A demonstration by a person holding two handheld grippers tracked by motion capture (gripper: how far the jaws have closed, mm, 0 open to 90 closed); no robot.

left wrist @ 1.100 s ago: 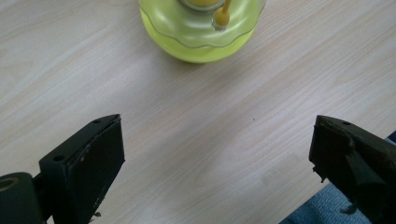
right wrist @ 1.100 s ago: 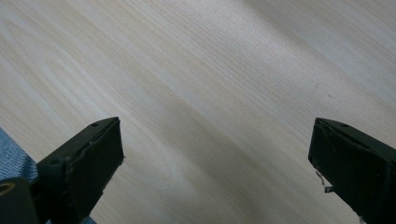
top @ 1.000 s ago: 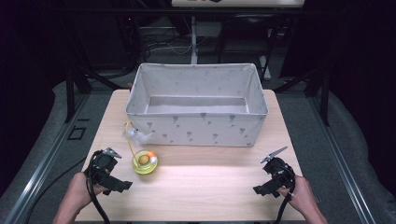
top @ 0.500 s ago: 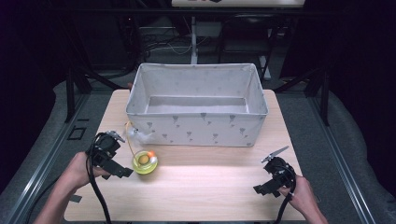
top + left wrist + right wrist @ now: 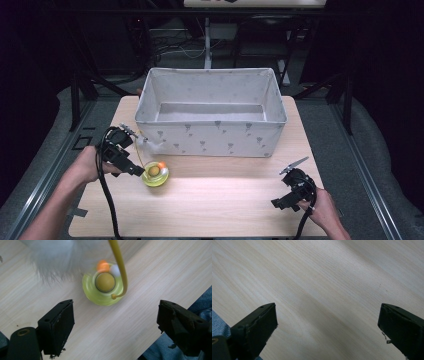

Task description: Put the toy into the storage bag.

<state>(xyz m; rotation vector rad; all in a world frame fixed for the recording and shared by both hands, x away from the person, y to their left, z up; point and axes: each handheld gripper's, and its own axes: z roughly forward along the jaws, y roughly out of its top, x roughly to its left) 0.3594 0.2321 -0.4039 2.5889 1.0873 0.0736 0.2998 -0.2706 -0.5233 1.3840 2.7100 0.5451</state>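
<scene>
Fabric bin (image 5: pixel 210 137) walls off table's (image 5: pixel 225 205) far half; near half open except yellow toy (image 5: pixel 155 174) front-left.

The left tool (image 5: pixel 115 322) hangs over the pale wooden bench (image 5: pixel 160 272) with its two black jaws spread wide apart and nothing between them. Just ahead of the gap sits a round yellow-green toy (image 5: pixel 103 290) with a mustard ball (image 5: pixel 105 282) at its middle, clear of both jaws. A thin yellow wand (image 5: pixel 121 270) curves up from the toy's near rim. Beyond the toy, towards the left jaw's side, lies a white fluffy tuft (image 5: pixel 53 257), blurred.
</scene>
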